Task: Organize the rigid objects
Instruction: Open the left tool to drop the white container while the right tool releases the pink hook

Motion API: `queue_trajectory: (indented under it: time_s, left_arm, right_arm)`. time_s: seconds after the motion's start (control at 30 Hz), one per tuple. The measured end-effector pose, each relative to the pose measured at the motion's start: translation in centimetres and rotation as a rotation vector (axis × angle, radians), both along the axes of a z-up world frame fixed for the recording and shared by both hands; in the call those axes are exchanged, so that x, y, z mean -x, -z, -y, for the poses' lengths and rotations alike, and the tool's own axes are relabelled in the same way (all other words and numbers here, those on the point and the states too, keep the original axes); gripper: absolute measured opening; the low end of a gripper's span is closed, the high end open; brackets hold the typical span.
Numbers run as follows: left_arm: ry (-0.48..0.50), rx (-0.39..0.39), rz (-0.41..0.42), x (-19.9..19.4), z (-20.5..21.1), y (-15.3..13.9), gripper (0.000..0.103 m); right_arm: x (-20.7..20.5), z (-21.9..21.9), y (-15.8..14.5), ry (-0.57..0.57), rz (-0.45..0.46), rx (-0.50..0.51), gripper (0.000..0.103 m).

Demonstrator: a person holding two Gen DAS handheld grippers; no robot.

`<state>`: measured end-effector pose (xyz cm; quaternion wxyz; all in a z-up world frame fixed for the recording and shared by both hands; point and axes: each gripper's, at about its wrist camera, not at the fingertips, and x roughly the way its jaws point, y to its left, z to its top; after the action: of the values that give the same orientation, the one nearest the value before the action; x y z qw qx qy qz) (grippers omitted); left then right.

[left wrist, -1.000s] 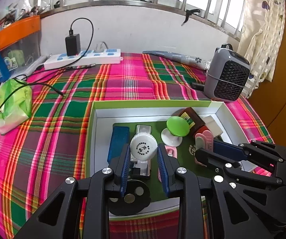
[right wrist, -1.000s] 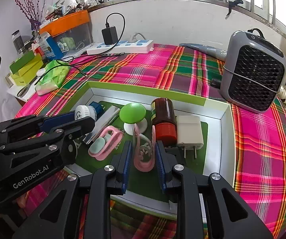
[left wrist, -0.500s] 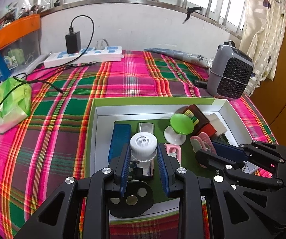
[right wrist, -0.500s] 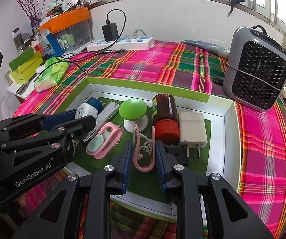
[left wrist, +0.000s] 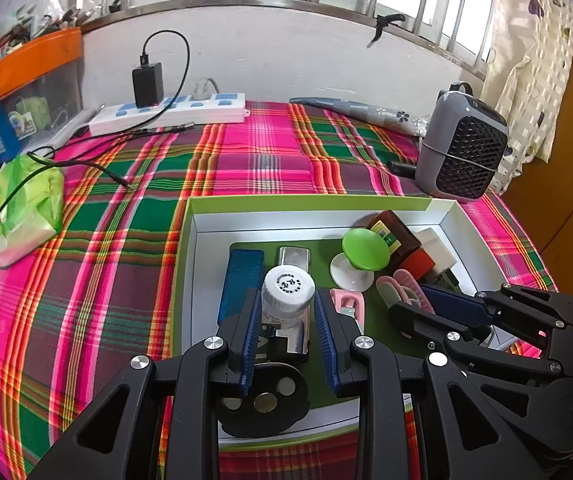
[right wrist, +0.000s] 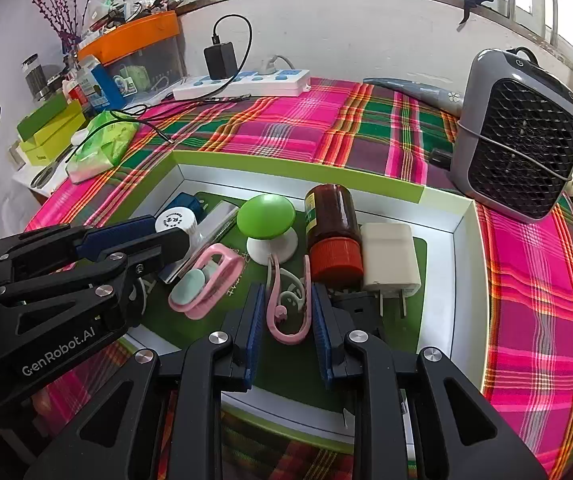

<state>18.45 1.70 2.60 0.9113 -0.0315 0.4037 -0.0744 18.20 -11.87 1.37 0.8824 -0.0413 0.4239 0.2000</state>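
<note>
Shallow box [right wrist: 460, 280], white walls, green rim and floor, on a counter under a pink-and-green plaid cloth [left wrist: 262, 152]. Left claw [left wrist: 288, 312]: pads pressed against a small white-capped bottle [left wrist: 288, 286], held above the box's left part, over a silver case [left wrist: 294, 258] and beside a blue case [left wrist: 242, 280]. Right claw [right wrist: 288, 312]: pinching a pink curved clip [right wrist: 286, 300] at the box's near middle. Other contents, right wrist view: green mushroom-shaped knob on a white base [right wrist: 266, 218]; brown bottle with red cap [right wrist: 332, 236] lying on its side; white plug adapter [right wrist: 390, 260] just beside that bottle; pink clip with a pale oval pad [right wrist: 202, 284]. Outside the box: grey fan heater [right wrist: 520, 136], white power strip [right wrist: 246, 82] with a black charger [right wrist: 220, 58], green packet [right wrist: 100, 146].
</note>
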Motion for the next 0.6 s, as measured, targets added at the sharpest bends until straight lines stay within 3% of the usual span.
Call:
queue_trajectory:
  time_s: [0.6]
  left_arm:
    - [-0.011,0.007,-0.006,0.4,-0.3,-0.05,0.033]
  right_arm:
    - [0.17,0.13,-0.12,0.01,-0.002,-0.018,0.028]
